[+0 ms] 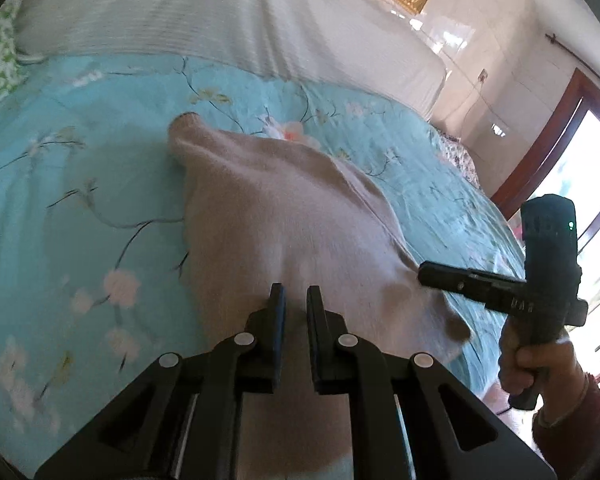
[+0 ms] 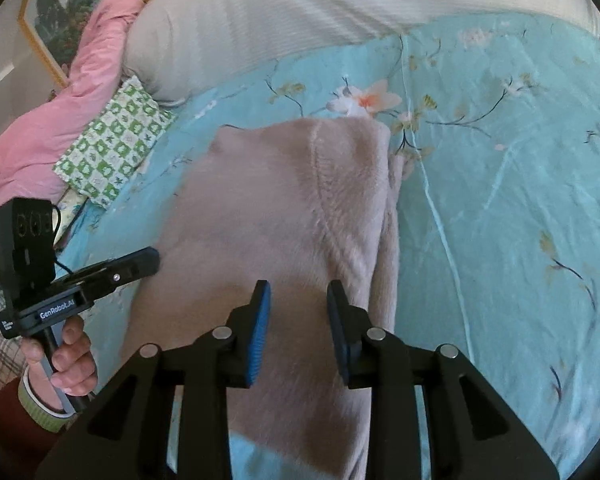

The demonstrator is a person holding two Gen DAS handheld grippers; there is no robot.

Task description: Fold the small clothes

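While beige garment (image 1: pixel 284 216) spans bedspread (image 1: pixel 80 160), left tool (image 1: pixel 296 300) above it

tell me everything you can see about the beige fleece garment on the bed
The beige fleece garment is soft, fuzzy and plain pinkish-beige, with a raised seam curving down its front. It lies stretched lengthwise on the turquoise floral bedspread, its far end narrowing to a cuff-like tip in the left wrist view. Its near end is lifted toward the cameras. The left gripper, nearly shut, pinches a tented ridge of the fleece. The right gripper meets its edge, but I cannot tell whether it grips.
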